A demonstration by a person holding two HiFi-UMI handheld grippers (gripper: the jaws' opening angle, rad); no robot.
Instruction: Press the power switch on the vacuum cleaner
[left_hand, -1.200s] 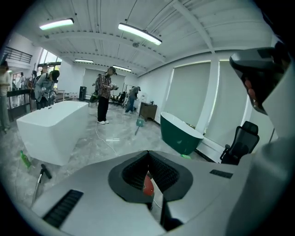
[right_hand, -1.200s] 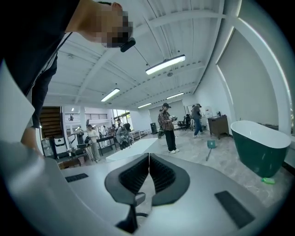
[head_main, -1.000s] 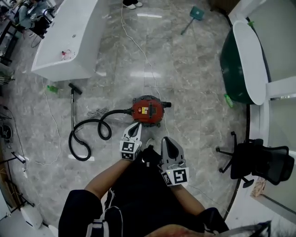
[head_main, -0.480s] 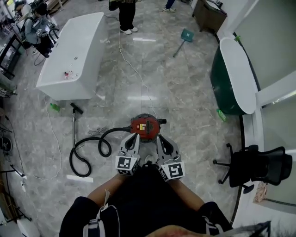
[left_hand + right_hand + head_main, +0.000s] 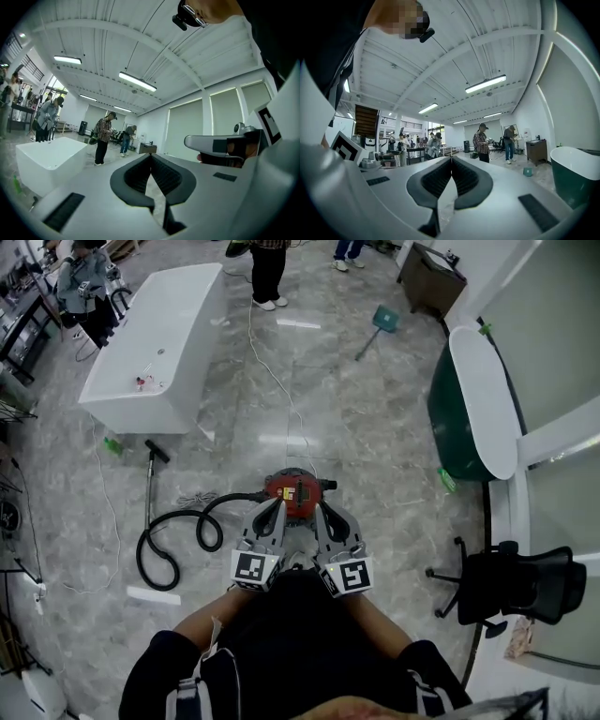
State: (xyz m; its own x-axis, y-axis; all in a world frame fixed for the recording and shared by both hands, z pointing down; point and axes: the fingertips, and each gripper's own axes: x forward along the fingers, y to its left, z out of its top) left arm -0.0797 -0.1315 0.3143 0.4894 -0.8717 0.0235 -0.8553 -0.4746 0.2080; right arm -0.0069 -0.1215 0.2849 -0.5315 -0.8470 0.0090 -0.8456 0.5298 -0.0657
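vacuum cleaner (image 5: 295,494) sits crosswise, hose (image 5: 228,500) outlet facing left.

floor (image 5: 375,427): glossy marble | vacuum cleaner (image 5: 292,489): glossy plastic | bathtub (image 5: 150,334): smooth, glossy

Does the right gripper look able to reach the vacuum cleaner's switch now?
Probably yes, after lowering. The right gripper, jaws shut, is held just above the vacuum cleaner with nothing between them; the hose curls off to the left. Its own view looks across the room, so it isn't aimed down yet.
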